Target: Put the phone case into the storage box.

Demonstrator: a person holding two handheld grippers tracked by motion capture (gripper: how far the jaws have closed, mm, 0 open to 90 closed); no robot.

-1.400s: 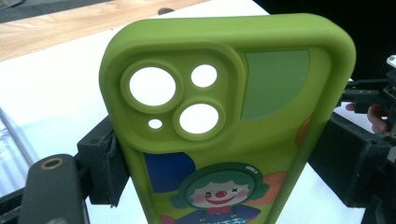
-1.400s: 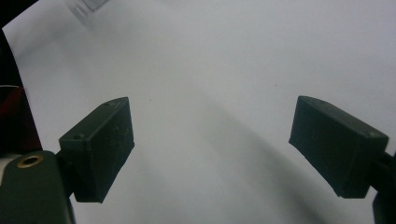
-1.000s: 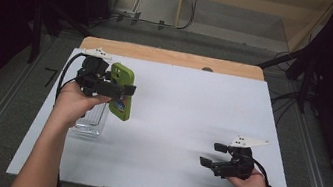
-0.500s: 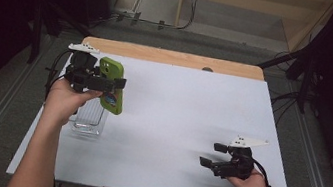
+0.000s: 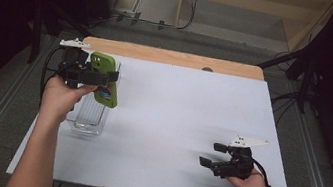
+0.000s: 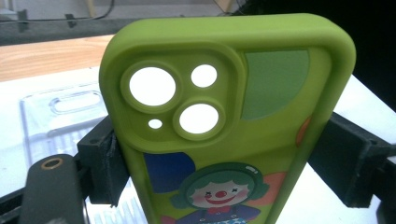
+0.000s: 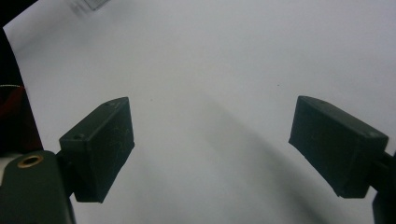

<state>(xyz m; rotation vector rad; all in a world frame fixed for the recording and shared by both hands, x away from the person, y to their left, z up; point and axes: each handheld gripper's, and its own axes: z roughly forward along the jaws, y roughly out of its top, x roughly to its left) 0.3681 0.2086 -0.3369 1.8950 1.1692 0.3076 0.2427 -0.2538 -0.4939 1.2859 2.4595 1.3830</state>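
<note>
**Green phone case carried farther toward the back-left corner**

Gripping the green phone case [image 5: 104, 85] across its sides in the left gripper [image 5: 106, 78], now lifted higher and farther back-left than a second ago, above the far end of the clear tray [image 5: 90, 118]. Resting the right gripper [image 5: 212, 155] low at the near right of the white table [image 5: 187, 112], unmoved, jaws gaping wide, holding nothing.

1. High view: the white table [image 5: 174, 125] is lit evenly from above; the surroundings are left dark.
2. Left gripper view: the green phone case [image 6: 224, 116] is rendered sharp and bright; the camera cut-outs are blown out white.
3. Right gripper view: a soft diagonal shadow is cast across the table; the black pads [image 7: 100, 144] are slightly blurred.
</note>
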